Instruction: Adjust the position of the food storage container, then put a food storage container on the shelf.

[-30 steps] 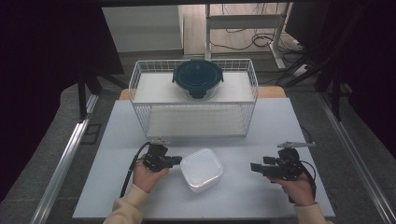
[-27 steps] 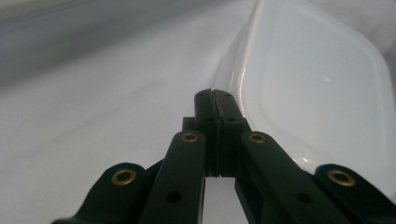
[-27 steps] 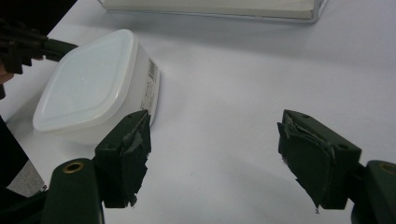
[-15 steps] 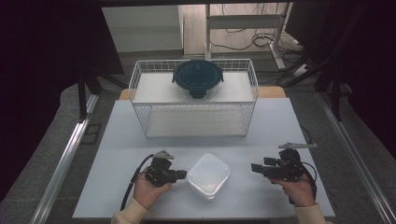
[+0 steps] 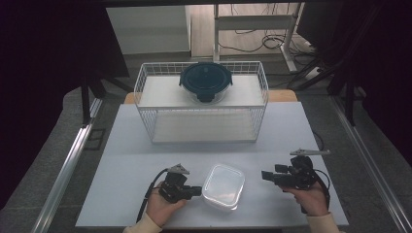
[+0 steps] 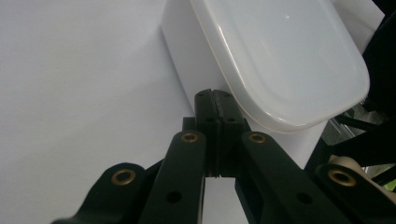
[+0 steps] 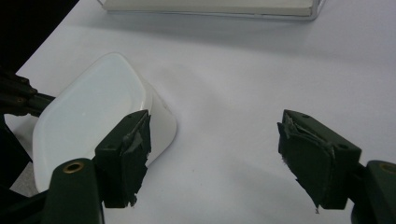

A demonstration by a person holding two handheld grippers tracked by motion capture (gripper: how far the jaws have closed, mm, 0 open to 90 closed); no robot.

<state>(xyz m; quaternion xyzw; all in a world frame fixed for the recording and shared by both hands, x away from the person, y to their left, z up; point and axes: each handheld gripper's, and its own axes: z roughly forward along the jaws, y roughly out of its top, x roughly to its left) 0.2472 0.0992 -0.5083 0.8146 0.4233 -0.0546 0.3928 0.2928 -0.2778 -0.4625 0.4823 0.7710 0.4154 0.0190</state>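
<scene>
— White tabletop (image 5: 126, 160) all around, dark room beyond it. So where is the container?

— At the near edge, about the middle: a translucent white plastic box with rounded corners (image 5: 223, 186), lid on, sitting on the table and turned a little askew.

— And the left gripper (image 5: 193, 191)?

— Just left of the box, its tips right at the box's left side. In the left gripper view the jaws are pressed flat against each other with nothing between them, and their tip meets the box (image 6: 280, 60) just under the lid's rim; I cannot tell whether it truly touches. The person's left hand (image 5: 163, 206) grips it from the near edge.

— The right gripper (image 5: 266, 175)?

— Well to the right of the box, apart from it, pointing left toward it. In the right gripper view its jaws stand wide apart over bare table, holding nothing, with the box (image 7: 93, 121) behind the left jaw. The right hand (image 5: 311, 196) holds it near the table's right side.

— Anything farther off?

— A white wire basket (image 5: 145, 92) stands at the far side of the table, and a round dark-blue lidded container (image 5: 206, 80) rests on it, near the middle. Cables lie on the floor behind.
</scene>
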